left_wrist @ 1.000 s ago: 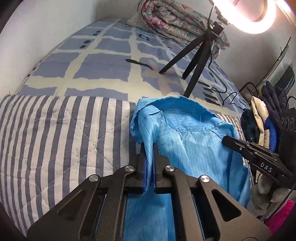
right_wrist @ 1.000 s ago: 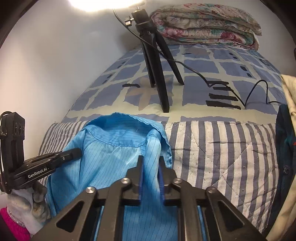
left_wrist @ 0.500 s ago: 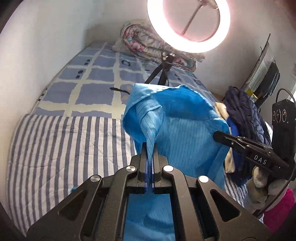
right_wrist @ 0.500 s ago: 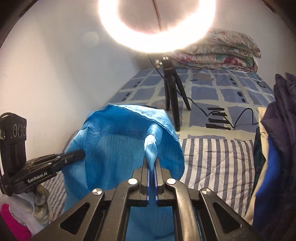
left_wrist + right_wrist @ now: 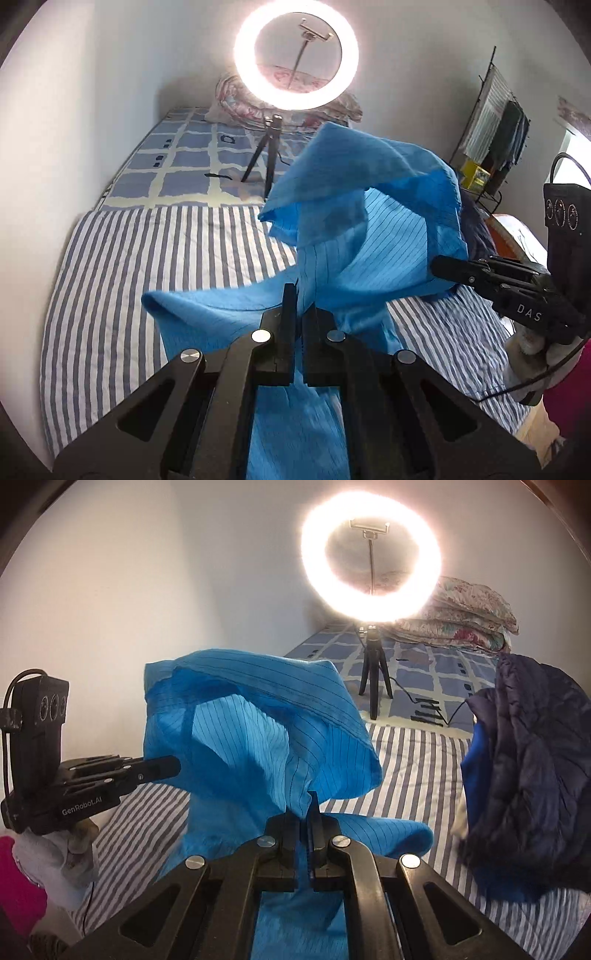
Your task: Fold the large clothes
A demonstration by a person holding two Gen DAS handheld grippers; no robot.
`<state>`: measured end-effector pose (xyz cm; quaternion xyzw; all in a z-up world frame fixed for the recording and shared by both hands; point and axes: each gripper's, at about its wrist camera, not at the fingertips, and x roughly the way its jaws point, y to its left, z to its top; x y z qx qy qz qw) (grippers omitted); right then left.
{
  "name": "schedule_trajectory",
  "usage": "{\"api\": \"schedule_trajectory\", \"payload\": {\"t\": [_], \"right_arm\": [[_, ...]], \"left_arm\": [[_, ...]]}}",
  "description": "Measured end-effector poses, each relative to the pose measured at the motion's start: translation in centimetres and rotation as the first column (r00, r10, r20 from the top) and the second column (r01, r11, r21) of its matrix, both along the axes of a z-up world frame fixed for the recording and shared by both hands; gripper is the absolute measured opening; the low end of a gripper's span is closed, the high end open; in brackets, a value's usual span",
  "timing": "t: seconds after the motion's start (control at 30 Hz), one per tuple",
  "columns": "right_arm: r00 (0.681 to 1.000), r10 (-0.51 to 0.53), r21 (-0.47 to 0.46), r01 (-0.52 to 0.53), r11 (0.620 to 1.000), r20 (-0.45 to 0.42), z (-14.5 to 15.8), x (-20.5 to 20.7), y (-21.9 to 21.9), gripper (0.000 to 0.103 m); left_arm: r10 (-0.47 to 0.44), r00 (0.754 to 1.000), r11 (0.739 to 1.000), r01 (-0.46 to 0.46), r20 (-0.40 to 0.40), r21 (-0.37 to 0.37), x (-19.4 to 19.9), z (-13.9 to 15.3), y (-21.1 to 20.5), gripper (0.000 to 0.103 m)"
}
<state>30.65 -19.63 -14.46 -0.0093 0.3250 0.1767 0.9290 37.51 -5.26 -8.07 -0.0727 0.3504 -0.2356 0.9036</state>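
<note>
A large blue pinstriped garment [image 5: 369,229] hangs in the air above the striped quilt [image 5: 147,266], billowing between both grippers. My left gripper [image 5: 301,295] is shut on one edge of the cloth. My right gripper [image 5: 306,805] is shut on another edge of the same blue garment [image 5: 251,746]. In the left wrist view the right gripper [image 5: 443,264] shows at the right, pinching the cloth; in the right wrist view the left gripper [image 5: 173,767] shows at the left, doing the same. A sleeve [image 5: 192,314] trails down to the left, just over the quilt.
A lit ring light [image 5: 295,55] on a black tripod [image 5: 267,162] stands on the checked bedsheet [image 5: 184,162] behind the quilt. A folded floral duvet [image 5: 465,616] lies by the far wall. A pile of dark clothes [image 5: 532,775] sits to the right. White wall runs along the left.
Both grippers have lifted and pulled back, raising the blue garment off the quilt into the air. The ring light has come fully into view and more of the bed shows.
</note>
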Motion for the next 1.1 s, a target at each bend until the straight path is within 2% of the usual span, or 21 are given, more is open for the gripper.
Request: {"api": "schedule_trajectory", "payload": {"t": [0.13,0.2,0.4,0.57,0.7,0.77,0.83,0.87,0.97,1.1], "right_arm": [[1.0,0.004,0.014,-0.004,1.0,-0.01,-1.7,-5.6,-0.1,0.0],[1.0,0.012,-0.008,-0.012,1.0,-0.007,-2.6,-7.8,0.2,0.0],[0.999,0.018,-0.055,-0.02,0.998,-0.038,-7.3,-14.7,0.7,0.0],[0.995,0.012,-0.088,-0.02,0.996,-0.099,-10.9,-17.9,0.9,0.0],[0.991,0.044,-0.14,-0.061,0.988,-0.123,-12.2,-20.4,1.3,0.004],[0.992,0.048,-0.171,-0.067,0.983,-0.114,-12.0,-21.7,1.3,0.005],[0.992,0.047,-0.182,-0.068,0.981,-0.116,-11.7,-22.8,0.7,0.007],[0.991,0.051,-0.177,-0.072,0.982,-0.122,-11.4,-23.1,0.4,0.009],[0.991,0.062,-0.166,-0.082,0.983,-0.121,-10.7,-24.8,-0.7,0.011],[0.989,0.069,-0.067,-0.078,0.995,-0.129,-9.6,-26.1,-2.6,0.021]], "left_arm": [[-0.03,0.999,1.0,0.03,-0.014,0.008,-4.4,-1.2,0.4,0.0],[-0.042,0.999,0.999,0.042,-0.018,0.027,-6.8,-2.1,0.6,0.0],[-0.05,0.996,0.998,0.053,-0.072,0.042,-13.1,-5.8,1.2,0.0],[-0.06,0.988,0.993,0.073,-0.141,0.092,-15.9,-9.0,1.2,0.0],[-0.063,0.985,0.988,0.084,-0.161,0.129,-18.5,-10.3,1.8,0.0],[-0.057,0.985,0.985,0.082,-0.163,0.151,-20.0,-10.7,2.3,0.005],[-0.049,0.983,0.987,0.075,-0.177,0.142,-21.7,-11.0,3.3,0.028],[-0.049,0.984,0.987,0.074,-0.171,0.144,-22.5,-11.0,3.7,0.034],[-0.04,0.985,0.989,0.063,-0.168,0.135,-24.2,-10.7,5.0,0.036],[-0.001,0.982,1.0,0.006,-0.19,0.022,-24.6,-9.7,7.9,0.038]]}}
